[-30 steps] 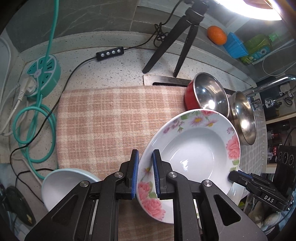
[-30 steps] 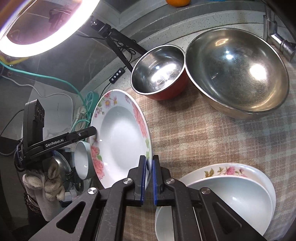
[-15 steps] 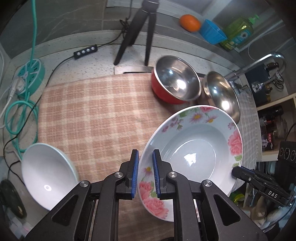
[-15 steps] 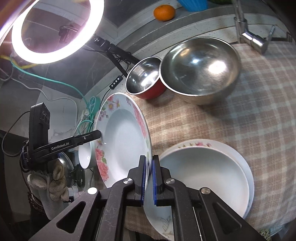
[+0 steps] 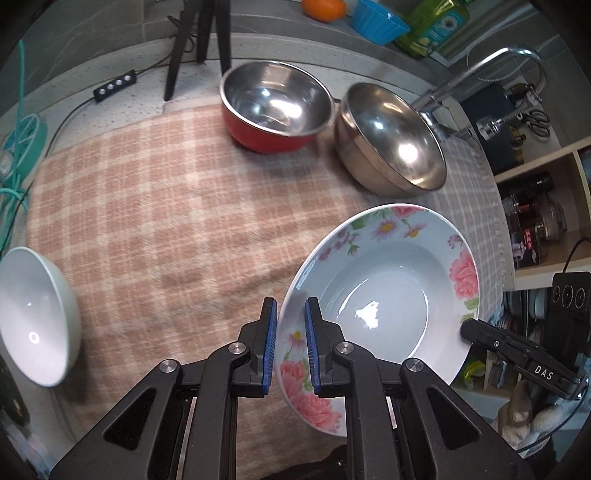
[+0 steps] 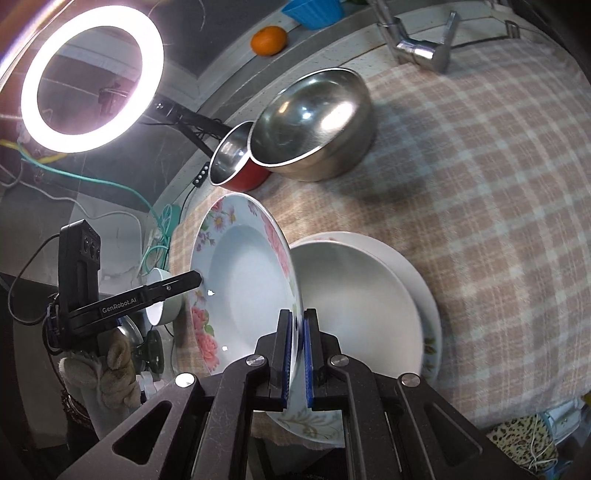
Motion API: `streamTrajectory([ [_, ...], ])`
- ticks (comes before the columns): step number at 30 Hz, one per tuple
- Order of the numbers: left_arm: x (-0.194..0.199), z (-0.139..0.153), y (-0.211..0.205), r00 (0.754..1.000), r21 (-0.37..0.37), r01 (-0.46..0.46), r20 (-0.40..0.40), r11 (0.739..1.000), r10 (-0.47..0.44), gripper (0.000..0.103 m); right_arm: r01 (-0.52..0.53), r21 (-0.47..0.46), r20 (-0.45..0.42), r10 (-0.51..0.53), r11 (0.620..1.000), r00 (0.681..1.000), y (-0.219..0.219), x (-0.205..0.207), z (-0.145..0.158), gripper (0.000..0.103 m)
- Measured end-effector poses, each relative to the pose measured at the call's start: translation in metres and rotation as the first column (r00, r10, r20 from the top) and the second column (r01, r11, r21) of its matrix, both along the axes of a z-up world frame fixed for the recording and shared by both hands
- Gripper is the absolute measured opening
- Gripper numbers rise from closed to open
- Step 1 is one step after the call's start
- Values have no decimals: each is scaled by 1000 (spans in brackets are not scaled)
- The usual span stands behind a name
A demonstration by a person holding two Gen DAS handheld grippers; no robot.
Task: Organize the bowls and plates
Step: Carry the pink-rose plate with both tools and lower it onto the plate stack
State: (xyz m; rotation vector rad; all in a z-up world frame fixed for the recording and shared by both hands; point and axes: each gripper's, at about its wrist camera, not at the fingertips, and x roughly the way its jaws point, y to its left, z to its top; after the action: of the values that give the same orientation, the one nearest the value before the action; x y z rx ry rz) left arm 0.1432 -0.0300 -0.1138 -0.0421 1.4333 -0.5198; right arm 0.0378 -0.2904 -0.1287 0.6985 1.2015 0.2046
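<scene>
A floral deep plate (image 5: pixel 388 291) hangs tilted above the checked cloth, held by both grippers on opposite rims. My left gripper (image 5: pixel 290 343) is shut on its near rim. My right gripper (image 6: pixel 295 354) is shut on the other rim of the floral plate (image 6: pixel 240 280); its tip also shows in the left wrist view (image 5: pixel 476 332). Under and right of it lies a stack of white plates (image 6: pixel 369 302). A red bowl (image 5: pixel 275 107), a steel bowl (image 5: pixel 391 140) and a white bowl (image 5: pixel 33 314) stand on the cloth.
The checked cloth (image 5: pixel 166 206) covers the counter. A tripod (image 5: pixel 199 40), ring light (image 6: pixel 88 81), power strip (image 5: pixel 22 136) and cables lie at the back left. A faucet (image 6: pixel 417 48), an orange (image 6: pixel 269 40) and a blue cup (image 5: pixel 376 22) are at the back.
Both grippers have carried the floral plate to the right and back from the bowls, toward the white plate stack. The grips have not changed.
</scene>
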Motion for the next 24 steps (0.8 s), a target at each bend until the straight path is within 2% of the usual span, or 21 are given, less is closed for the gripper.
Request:
streamTrajectory([
  [8,-14,0,-28,998,14,67,0,998,-67,13,48,12,-42,-47,999,998,-21,-25,-14,6],
  [24,-26,-17,-51,992,51,122,-30,991,-121,13,65,3,-91,-65,998,994,-32,-48,-33,6],
])
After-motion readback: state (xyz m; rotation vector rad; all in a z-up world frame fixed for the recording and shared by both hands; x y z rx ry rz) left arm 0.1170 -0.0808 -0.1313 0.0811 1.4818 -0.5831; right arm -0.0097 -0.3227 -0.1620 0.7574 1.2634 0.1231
